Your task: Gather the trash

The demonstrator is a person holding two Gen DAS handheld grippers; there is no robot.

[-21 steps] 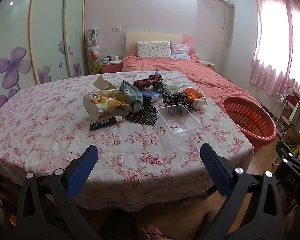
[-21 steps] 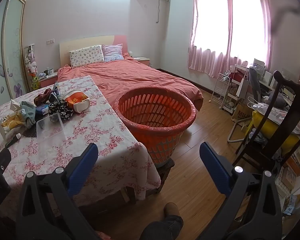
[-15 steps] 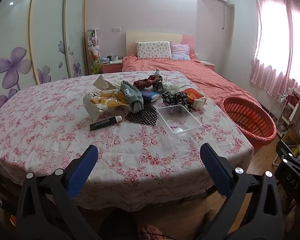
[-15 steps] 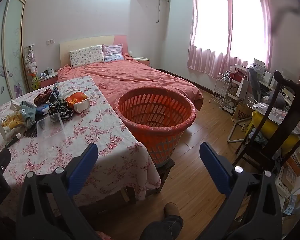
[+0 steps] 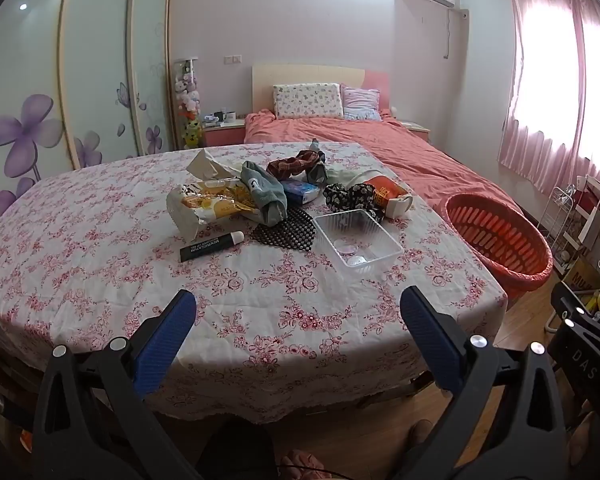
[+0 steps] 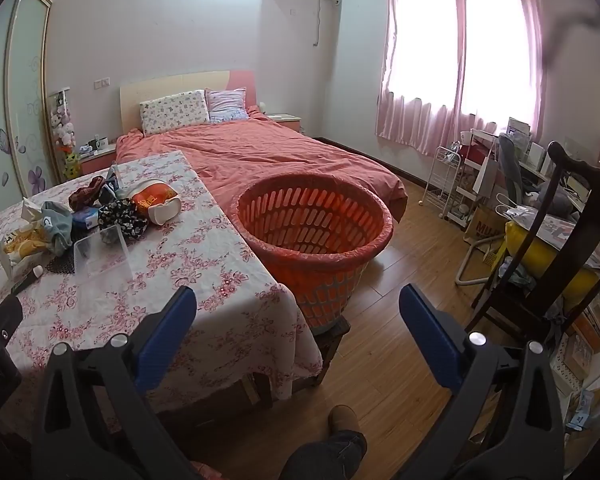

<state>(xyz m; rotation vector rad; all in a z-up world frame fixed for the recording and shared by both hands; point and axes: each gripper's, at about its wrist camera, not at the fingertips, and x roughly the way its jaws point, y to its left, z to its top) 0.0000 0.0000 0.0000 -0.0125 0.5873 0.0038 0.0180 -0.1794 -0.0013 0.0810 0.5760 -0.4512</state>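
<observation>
Trash pile (image 5: 260, 196) sits center of the left wrist view, on the table (image 5: 100, 248) w/ floral cloth; same pile shows at left of the right wrist view (image 6: 80, 216). In it: yellow snack bag (image 5: 204, 208) on the left, crumpled tissue (image 5: 204, 166) behind it, grey-green cloth (image 5: 266, 196) lying over the bag's right end, blue packet (image 5: 300, 191) just beside the cloth, dark red plaid cloth (image 5: 296, 165) at the back, black floral cloth (image 5: 350, 196) to the right, touching an orange-and-white cup (image 5: 392, 200) tipped on its side. Black mesh mat (image 5: 284, 232) lies in front of the grey-green cloth. Clear plastic tray (image 5: 356, 240) sits upright just right of the mat, nearer the cam than the cup. Black tube w/ white cap (image 5: 212, 246) lies flat, lower left of the pile, apart from the bag.

Orange basket (image 6: 316, 232) stands off the table's right edge, center of the right wrist view; at right edge in the left wrist view (image 5: 500, 240). Looks empty as far as seen.

Left gripper (image 5: 298, 312) at bottom of frame, fingers spread wide, holding nothing, over the table's near edge, well short of the pile. Right gripper (image 6: 298, 306) at bottom of frame, fingers also spread wide, nothing between them, aimed at the basket and the wood floor (image 6: 400, 320).

Bed (image 6: 260, 152) w/ pink cover behind table, upper center.
</observation>
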